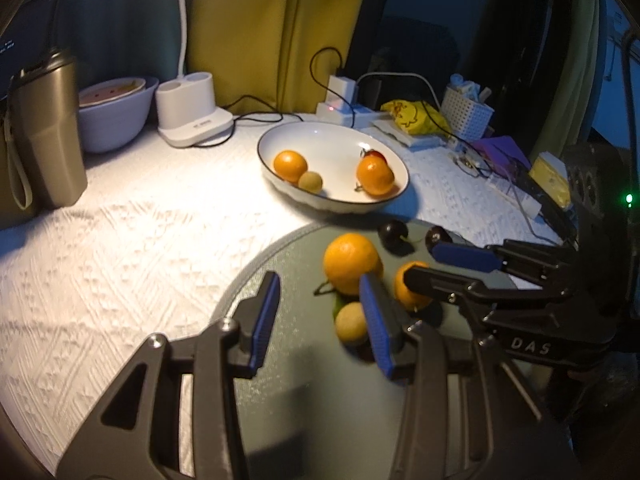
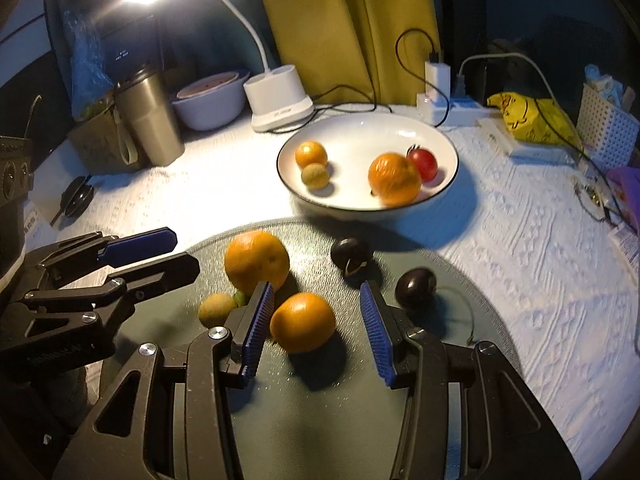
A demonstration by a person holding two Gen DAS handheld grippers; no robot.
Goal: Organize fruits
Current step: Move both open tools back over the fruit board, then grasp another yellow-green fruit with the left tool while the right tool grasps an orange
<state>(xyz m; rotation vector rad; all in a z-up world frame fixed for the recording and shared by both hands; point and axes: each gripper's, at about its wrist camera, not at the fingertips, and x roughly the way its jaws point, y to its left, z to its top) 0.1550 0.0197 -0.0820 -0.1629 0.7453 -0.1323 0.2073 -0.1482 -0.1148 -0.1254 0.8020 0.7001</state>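
Both tools hang over a round grey mat [image 2: 460,280] on the white textured worktop [image 1: 120,240]. The left tool [image 1: 324,320] has its blue pads spread apart with nothing between them; its right pad sits just in front of a small yellowish fruit [image 1: 351,323] and a large orange [image 1: 350,262]. The right tool [image 2: 316,328] is also spread wide, and a smaller orange [image 2: 303,322] lies on the mat between its pads, close to the left one, though I cannot tell if it touches. Two dark plums [image 2: 351,255] sit further back on the mat, one near the bowl and the other [image 2: 416,287] just beside the right pad, with a thin stem trailing off it.

Behind the mat stands a white bowl [image 2: 400,128] with a dark rim. Inside it are a small orange [image 2: 311,154] touching another yellowish fruit [image 2: 315,176] on the left, and a bigger orange [image 2: 394,178] pressed against a red tomato [image 2: 425,164] on the right.

Along the back I see a metal tumbler [image 2: 150,120], a pale lidded bowl [image 2: 208,104], a lit white desk lamp [image 2: 280,100], a charger with cables [image 2: 436,76], a yellow bag [image 2: 532,116] and a white perforated basket [image 2: 608,124]
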